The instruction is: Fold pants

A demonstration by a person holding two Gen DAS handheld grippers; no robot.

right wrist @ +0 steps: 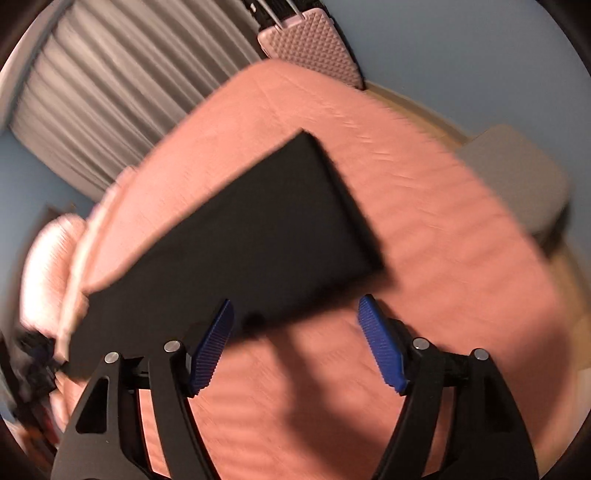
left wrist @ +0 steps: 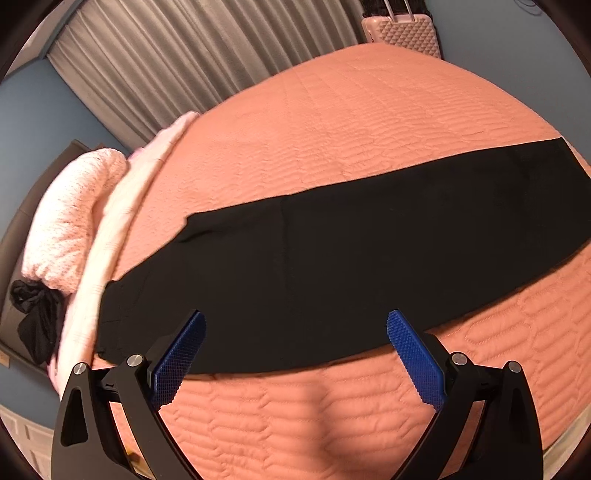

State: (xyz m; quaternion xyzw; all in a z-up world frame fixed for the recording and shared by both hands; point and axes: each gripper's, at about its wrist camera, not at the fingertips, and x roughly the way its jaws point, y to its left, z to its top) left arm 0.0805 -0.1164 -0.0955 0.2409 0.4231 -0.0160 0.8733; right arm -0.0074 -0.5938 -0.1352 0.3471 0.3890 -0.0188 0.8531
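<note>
Black pants (left wrist: 314, 266) lie flat on the salmon quilted bedspread (left wrist: 351, 129), folded lengthwise into one long strip running left to right. My left gripper (left wrist: 295, 332) is open and empty, hovering over the strip's near edge toward its wider left end. In the right wrist view, which is motion-blurred, the pants (right wrist: 251, 236) show their squared end at the upper right. My right gripper (right wrist: 295, 314) is open and empty above the near edge of that end.
Pink pillows (left wrist: 70, 221) and a folded pale blanket (left wrist: 122, 206) lie at the bed's left end with a small black garment (left wrist: 35, 314). A pink suitcase (left wrist: 402, 33) stands beyond the bed by grey curtains (left wrist: 166, 62). A grey bench (right wrist: 517, 181) sits right of the bed.
</note>
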